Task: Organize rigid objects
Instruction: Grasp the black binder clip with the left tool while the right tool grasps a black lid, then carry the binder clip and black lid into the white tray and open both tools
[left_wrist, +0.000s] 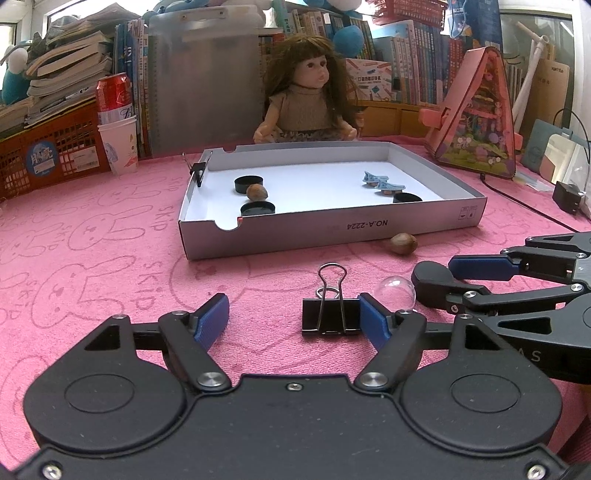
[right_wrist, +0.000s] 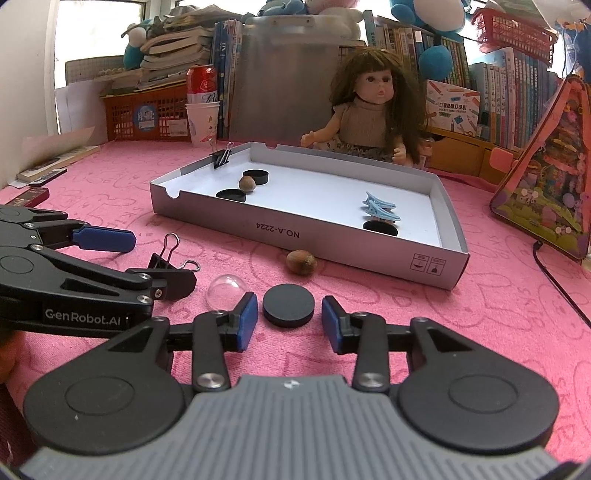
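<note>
My left gripper (left_wrist: 293, 314) gapes on the pink cloth (left_wrist: 110, 240), binder clip (left_wrist: 330, 314) touching its right pad, ungripped. My right gripper (right_wrist: 289, 319) straddles the black disc (right_wrist: 288, 305), pads clear, just before the tray's (right_wrist: 332, 240) front edge.

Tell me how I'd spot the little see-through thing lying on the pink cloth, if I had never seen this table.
Start at the shallow grey box in the middle of the pink cloth. On the cloth in front of its near wall lie a nut, a black binder clip and a flat black disc. Between clip and disc sits the clear dome, the only transparent, glassy piece there.
</note>
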